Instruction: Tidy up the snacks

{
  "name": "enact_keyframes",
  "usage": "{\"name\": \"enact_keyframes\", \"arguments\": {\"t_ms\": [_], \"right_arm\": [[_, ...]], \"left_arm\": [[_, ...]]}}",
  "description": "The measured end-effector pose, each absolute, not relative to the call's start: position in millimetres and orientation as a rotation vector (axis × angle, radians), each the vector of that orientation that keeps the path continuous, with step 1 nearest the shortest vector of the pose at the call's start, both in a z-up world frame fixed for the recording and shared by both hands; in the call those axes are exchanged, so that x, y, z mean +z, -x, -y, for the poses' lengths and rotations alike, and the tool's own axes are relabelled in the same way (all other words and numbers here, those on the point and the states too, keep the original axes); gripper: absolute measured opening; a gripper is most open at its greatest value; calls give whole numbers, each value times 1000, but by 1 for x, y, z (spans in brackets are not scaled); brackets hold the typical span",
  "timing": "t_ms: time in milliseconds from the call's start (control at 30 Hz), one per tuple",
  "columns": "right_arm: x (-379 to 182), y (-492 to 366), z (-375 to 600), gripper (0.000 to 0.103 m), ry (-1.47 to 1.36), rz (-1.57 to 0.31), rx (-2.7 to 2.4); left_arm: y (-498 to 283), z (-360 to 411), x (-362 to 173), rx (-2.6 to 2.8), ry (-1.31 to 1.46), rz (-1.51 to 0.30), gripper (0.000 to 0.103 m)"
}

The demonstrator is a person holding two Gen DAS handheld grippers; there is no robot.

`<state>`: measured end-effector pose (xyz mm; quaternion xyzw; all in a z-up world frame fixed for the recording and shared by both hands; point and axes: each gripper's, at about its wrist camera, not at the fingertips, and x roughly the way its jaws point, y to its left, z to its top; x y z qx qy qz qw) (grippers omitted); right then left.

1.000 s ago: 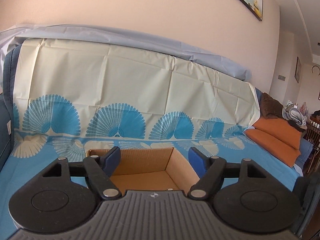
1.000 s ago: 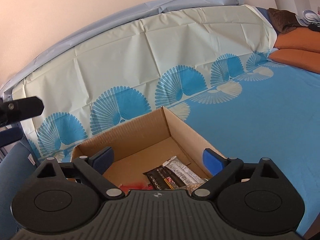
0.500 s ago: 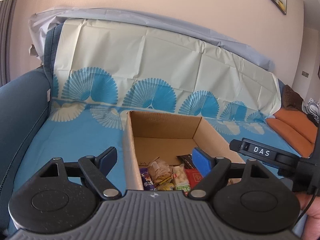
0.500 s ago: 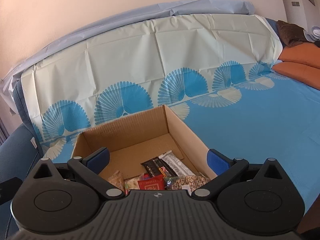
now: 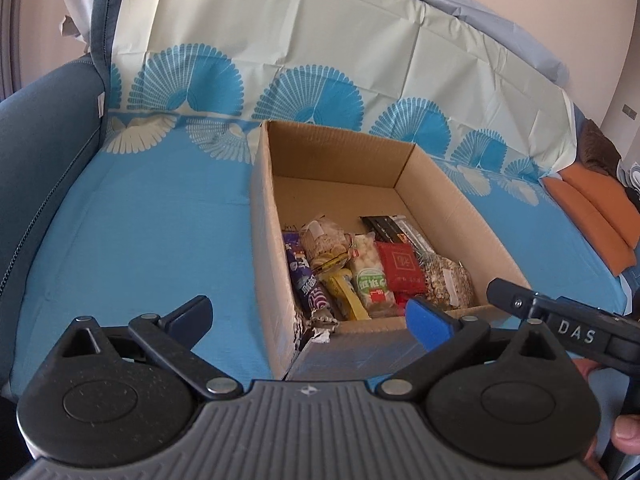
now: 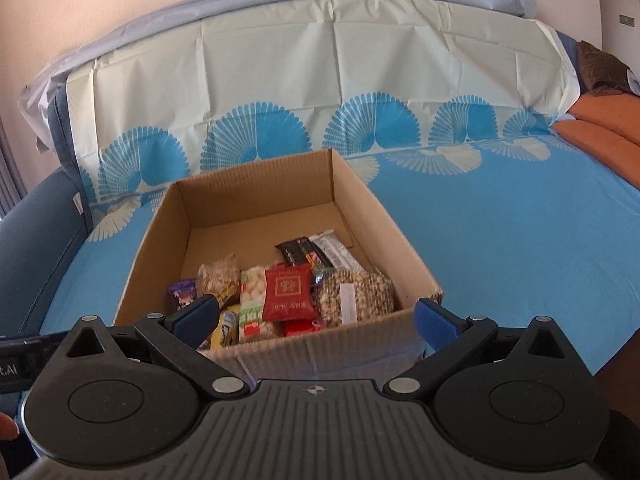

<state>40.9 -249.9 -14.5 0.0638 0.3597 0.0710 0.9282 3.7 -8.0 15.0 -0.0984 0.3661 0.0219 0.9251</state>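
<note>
An open cardboard box (image 5: 448, 184) (image 6: 256, 188) stands on a blue cloth-covered sofa seat. Several snack packets lie in its near half: a red packet (image 5: 400, 266) (image 6: 287, 291), a clear bag of nuts (image 5: 446, 282) (image 6: 356, 294), a purple wrapper (image 5: 306, 276), a green and white packet (image 5: 370, 280) and dark bars (image 6: 304, 251) behind them. My left gripper (image 5: 308, 318) is open and empty, above the box's near left corner. My right gripper (image 6: 318, 314) is open and empty, above the box's near wall.
The blue cloth (image 6: 500, 240) covers the seat on both sides of the box. A dark blue sofa arm (image 5: 36, 152) rises at the left. Orange cushions (image 5: 592, 204) lie at the far right. The right gripper's body (image 5: 560, 328) shows at the left view's right edge.
Both grippers have drawn back and tilted down, so the box and its snacks now show fully. Both stay open and empty.
</note>
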Motion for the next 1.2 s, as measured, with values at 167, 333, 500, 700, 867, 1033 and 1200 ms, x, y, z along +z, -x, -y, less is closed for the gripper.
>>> {"name": "enact_keyframes", "arguments": {"t_ms": [167, 333, 500, 700, 867, 1033, 1200], "right_arm": [[-23, -45, 244, 102, -100, -773, 141], [-24, -47, 236, 102, -93, -775, 155], [-22, -46, 231, 102, -65, -759, 170], [-23, -44, 228, 102, -39, -747, 178], [-22, -43, 228, 102, -40, -744, 172], [-22, -43, 228, 102, -36, -743, 174], [-22, -43, 228, 102, -37, -741, 174]], "left_arm": [[-6, 10, 8, 74, 205, -788, 103], [-5, 14, 3, 77, 189, -799, 103], [-5, 16, 2, 90, 183, -800, 103], [-6, 19, 2, 92, 176, -805, 103], [-6, 20, 2, 90, 173, -805, 103], [-6, 20, 2, 91, 173, -801, 103], [-6, 20, 2, 91, 173, -800, 103]]}}
